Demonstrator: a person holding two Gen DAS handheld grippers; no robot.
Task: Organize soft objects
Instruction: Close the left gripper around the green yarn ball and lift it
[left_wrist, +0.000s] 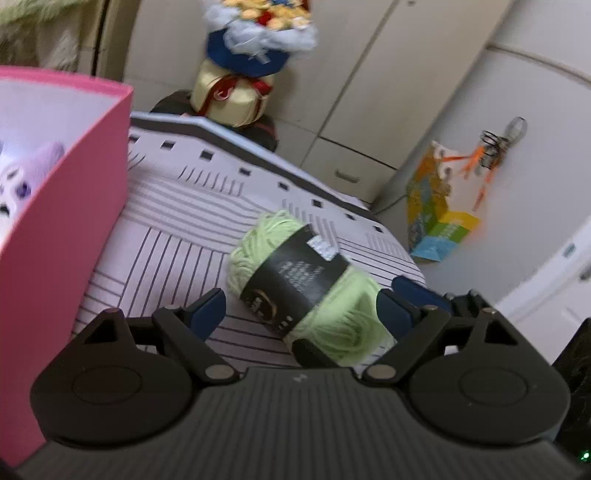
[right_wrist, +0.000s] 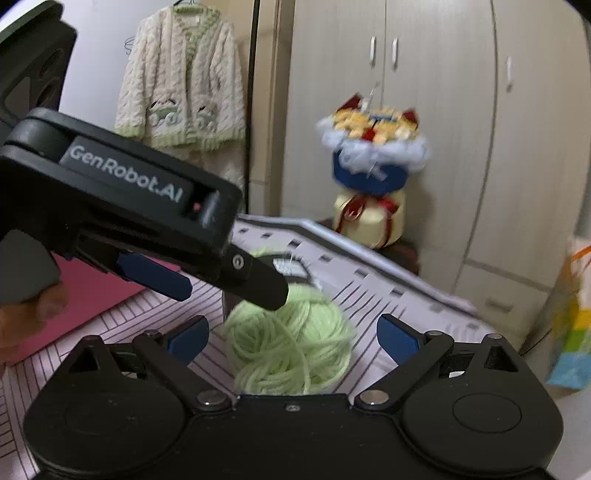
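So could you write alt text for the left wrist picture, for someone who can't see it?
A skein of pale green yarn with a black label lies on a striped bedcover, between the wide-open blue-tipped fingers of the left gripper. A pink box stands at the left, a bouquet behind.

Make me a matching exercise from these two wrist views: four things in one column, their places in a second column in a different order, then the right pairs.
Things
1. Light green yarn skein with black paper band
2. Pink cardboard box
3. Cream knitted cardigan with green trim
4. Colourful paper bag

Places
A. Hanging up in the background
B. On the floor by the wardrobe
C. Lying on the striped bedcover ahead of both open grippers
D. At the left, with a purple plush toy inside

Pairs: 1-C, 2-D, 3-A, 4-B
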